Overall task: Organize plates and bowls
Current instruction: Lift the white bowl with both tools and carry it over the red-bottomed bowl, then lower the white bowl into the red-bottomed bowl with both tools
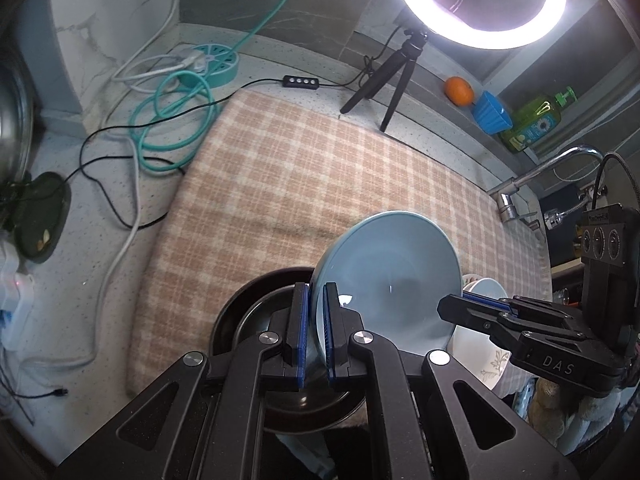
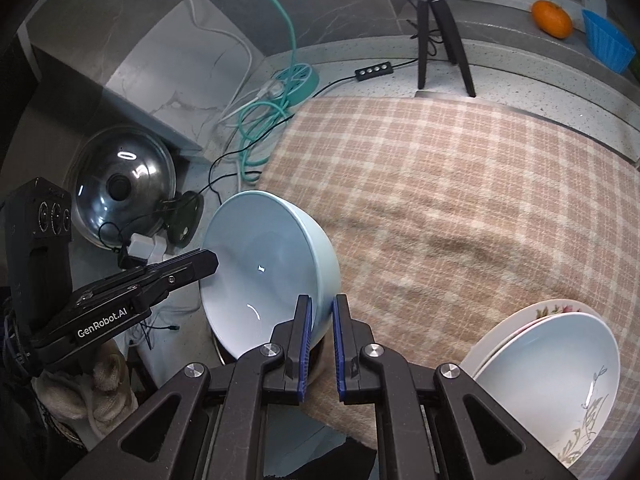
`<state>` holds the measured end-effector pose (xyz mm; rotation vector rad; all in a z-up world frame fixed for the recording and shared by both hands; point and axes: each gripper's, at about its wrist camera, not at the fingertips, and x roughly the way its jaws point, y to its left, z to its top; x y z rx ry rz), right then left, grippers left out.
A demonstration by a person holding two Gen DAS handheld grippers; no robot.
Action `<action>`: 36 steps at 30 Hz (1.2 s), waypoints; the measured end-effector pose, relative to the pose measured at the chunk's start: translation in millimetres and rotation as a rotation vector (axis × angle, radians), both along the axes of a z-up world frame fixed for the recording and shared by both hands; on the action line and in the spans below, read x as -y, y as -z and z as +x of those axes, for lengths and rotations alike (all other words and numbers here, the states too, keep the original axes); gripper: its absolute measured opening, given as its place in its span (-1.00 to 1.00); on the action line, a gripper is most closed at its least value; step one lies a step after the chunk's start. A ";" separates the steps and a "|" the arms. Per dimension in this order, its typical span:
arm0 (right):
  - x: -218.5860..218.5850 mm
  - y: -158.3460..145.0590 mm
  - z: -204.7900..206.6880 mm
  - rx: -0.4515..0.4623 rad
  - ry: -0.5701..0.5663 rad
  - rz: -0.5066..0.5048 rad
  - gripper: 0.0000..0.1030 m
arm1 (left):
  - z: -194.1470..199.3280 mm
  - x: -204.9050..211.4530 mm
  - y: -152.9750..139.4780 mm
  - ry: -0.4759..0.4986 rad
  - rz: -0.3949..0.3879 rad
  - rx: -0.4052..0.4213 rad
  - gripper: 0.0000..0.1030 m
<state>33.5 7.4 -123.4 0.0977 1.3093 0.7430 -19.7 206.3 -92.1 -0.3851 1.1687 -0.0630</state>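
A kitchen counter with a checked cloth (image 1: 320, 168) spread over it lies under a ring light (image 1: 480, 0) on a small tripod (image 2: 436, 20), with cables coiled at the far corner. The light blue bowl (image 1: 384, 276) hangs tilted above the near edge of the cloth, held from both sides: the left gripper (image 1: 316, 320) is clamped on one wall of its rim, and the right gripper (image 2: 320, 340) is closed on the opposite wall (each pad pair has the thin ceramic between it). Just below the bowl on its left sits a dark bowl (image 1: 248, 300); on its right a white bowl with a leaf pattern (image 2: 560, 380) rests on a floral plate (image 2: 552, 306). Further out are a steel lid (image 2: 120, 184), an orange (image 2: 552, 18), a blue ribbed cup (image 2: 608, 44), a green soap bottle (image 1: 536, 120) and the tap (image 1: 540, 172). The risk, as I judge it, is the glazed wall slipping from the narrow pads if the two hands drift apart or twist unevenly; the bowl would then drop onto the dark bowl or knock the white stack.
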 end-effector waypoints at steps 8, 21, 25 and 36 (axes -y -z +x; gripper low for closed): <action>-18.4 11.5 -18.1 -0.032 -0.041 -0.002 -0.81 | -20.9 -14.0 8.3 -0.026 0.006 -0.028 -0.89; -30.0 31.5 -31.7 -0.068 -0.057 -0.021 -0.82 | -36.1 -20.6 28.6 -0.034 0.009 -0.078 -0.89; -32.1 38.7 -32.7 -0.084 -0.060 -0.028 -0.82 | -36.3 -22.1 32.8 -0.034 0.011 -0.088 -0.89; -36.8 48.3 -30.9 -0.105 -0.063 -0.041 -0.82 | -34.0 -22.9 39.2 -0.033 0.015 -0.106 -0.89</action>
